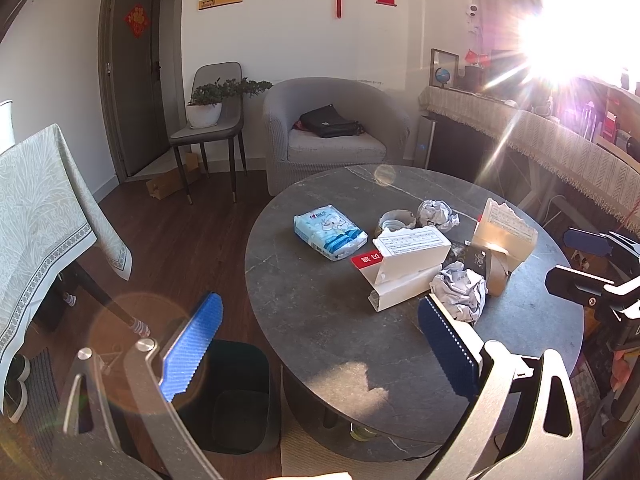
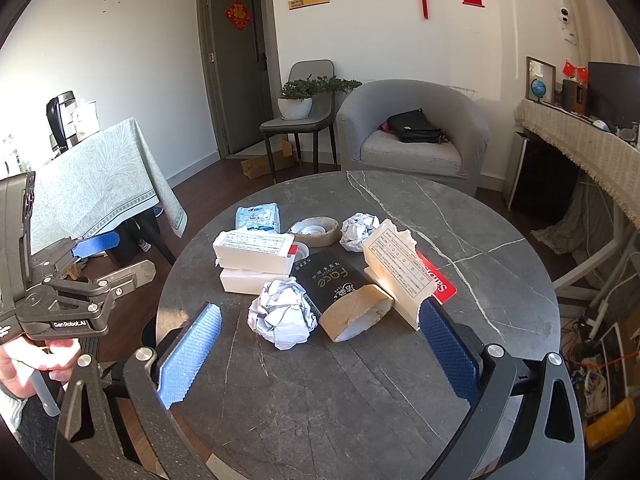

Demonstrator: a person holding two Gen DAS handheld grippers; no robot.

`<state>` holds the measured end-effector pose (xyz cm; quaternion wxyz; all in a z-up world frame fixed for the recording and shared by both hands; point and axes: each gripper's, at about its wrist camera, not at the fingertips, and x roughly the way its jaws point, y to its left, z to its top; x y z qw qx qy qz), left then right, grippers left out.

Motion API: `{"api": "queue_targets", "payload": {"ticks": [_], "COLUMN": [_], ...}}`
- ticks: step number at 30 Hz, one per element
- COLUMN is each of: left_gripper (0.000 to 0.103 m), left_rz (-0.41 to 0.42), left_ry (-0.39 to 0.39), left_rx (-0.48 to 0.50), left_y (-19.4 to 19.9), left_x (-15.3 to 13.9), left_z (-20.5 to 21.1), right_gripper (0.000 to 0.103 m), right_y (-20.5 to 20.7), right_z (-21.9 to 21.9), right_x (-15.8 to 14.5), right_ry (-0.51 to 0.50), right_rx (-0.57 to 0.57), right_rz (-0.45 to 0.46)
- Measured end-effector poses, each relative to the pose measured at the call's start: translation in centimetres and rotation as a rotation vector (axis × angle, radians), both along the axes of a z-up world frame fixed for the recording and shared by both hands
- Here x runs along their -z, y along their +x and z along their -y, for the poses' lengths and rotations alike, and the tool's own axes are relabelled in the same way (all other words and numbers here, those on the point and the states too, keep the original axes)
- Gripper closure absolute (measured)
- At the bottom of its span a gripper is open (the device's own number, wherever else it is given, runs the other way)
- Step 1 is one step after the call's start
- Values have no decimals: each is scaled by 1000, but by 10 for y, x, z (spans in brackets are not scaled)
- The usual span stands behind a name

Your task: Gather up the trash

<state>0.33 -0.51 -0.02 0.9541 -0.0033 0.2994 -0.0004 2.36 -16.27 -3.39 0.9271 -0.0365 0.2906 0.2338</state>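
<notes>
Right tongs [image 2: 316,354] wide, empty, facing crumpled paper [image 2: 282,316] | left tongs [image 1: 320,344] wide, empty, over bin [image 1: 240,396]

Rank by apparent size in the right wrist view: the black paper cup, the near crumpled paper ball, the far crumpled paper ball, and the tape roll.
1. Black paper cup
2. Near crumpled paper ball, nearly as large; closeness to the camera inflates both.
3. Tape roll and far crumpled paper ball: alike, not ranked.

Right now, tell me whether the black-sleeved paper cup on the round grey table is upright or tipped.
Tipped. The black-sleeved paper cup lies on its side on the round grey table, its open mouth facing the camera.
</notes>
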Motion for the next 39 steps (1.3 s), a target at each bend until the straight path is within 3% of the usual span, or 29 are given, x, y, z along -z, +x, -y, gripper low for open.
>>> {"api": "queue_targets", "payload": {"ticks": [31, 39], "left_gripper": [3, 3], "left_rz": [0, -14], "left_ry": [-2, -35], "left_rx": [13, 6], "left_y": [0, 4], "left_x": [-1, -1], "left_z": [4, 8], "right_gripper": [3, 3], "right_y": [-1, -1], "right_z": [8, 12], "right_x": [3, 2], "right_ry": [-2, 1], "right_rx": [6, 8], "right_rz": [-6, -8]}}
